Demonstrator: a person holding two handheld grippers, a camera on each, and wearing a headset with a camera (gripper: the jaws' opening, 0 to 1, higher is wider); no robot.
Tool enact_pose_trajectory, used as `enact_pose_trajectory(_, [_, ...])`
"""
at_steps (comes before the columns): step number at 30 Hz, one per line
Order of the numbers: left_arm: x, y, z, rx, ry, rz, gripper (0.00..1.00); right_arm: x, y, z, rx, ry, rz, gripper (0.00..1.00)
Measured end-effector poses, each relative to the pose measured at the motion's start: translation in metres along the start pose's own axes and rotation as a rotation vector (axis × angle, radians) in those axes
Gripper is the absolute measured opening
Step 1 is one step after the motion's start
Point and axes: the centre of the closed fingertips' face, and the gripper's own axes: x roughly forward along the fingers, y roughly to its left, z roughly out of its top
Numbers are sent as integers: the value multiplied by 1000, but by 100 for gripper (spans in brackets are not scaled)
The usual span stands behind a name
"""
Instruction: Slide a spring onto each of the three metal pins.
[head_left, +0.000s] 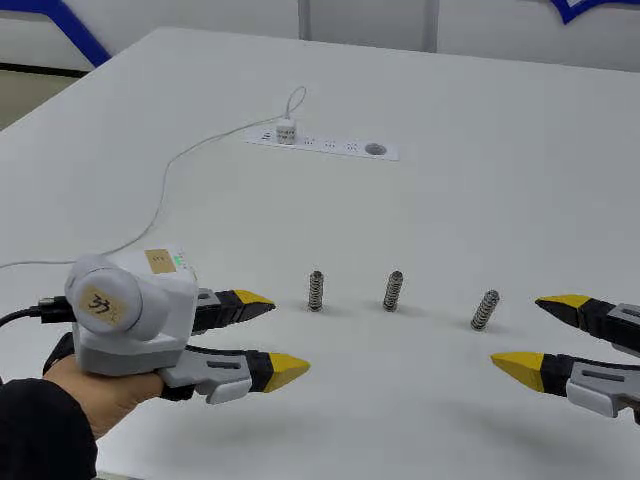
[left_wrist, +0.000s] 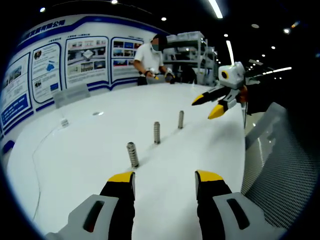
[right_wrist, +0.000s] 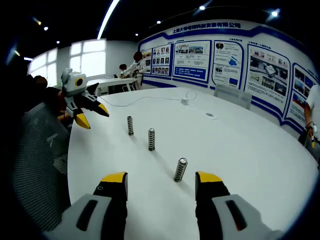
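Three metal pins stand in a row on the white table, each with a spring around it: the left one (head_left: 316, 290) (left_wrist: 132, 154) (right_wrist: 130, 125), the middle one (head_left: 393, 290) (left_wrist: 156, 132) (right_wrist: 151, 139), and the right one (head_left: 485, 309) (left_wrist: 180, 119) (right_wrist: 180, 169), which leans slightly. My left gripper (head_left: 265, 333) (left_wrist: 165, 177) (right_wrist: 92, 116) is open, a little left of the row, with nothing between its yellow tips. My right gripper (head_left: 540, 333) (right_wrist: 162, 178) (left_wrist: 207, 105) is open too, just right of the leaning spring, holding nothing.
A white power strip (head_left: 325, 143) with a plugged-in adapter (head_left: 286, 131) lies at the back of the table, its cable (head_left: 170, 180) trailing left. A person (left_wrist: 148, 61) stands beyond the table's far end. Wall posters line the room.
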Motion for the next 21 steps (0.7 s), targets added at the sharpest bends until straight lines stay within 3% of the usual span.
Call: enact_pose_trajectory(21, [0,5,-2,-34,5,19,59,1,-2,2,1,0,-1,57])
